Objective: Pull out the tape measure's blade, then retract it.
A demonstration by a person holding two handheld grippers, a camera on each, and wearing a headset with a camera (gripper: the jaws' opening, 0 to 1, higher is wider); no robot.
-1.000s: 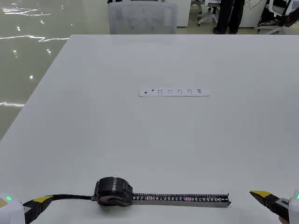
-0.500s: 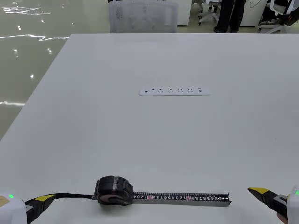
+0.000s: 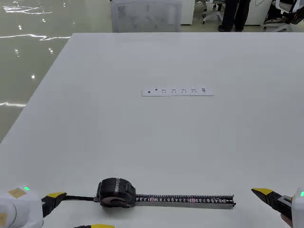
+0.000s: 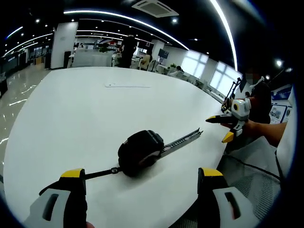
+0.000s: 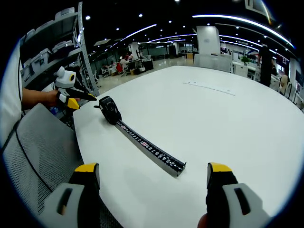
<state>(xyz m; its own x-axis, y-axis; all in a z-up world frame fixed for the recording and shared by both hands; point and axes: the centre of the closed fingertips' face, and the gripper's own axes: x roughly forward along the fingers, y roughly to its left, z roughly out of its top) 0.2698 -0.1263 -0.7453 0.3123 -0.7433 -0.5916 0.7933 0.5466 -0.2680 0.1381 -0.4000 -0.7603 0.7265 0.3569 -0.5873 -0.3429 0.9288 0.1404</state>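
A black tape measure lies near the table's front edge, its blade pulled out to the right and flat on the white table. A thin black strap trails left from the case. My left gripper is open just left of the case, touching nothing; its own view has the case ahead between its yellow-tipped fingers. My right gripper is open, a short way right of the blade's end hook. From its own view the blade runs toward the case.
A white power strip lies flat at mid-table. A mesh chair back stands at the far edge, and a person's legs are beyond it. A shiny floor drops off left of the table.
My left gripper has edged right toward the case, and its second finger has come into the head view. The tape measure, blade and right gripper have barely moved.
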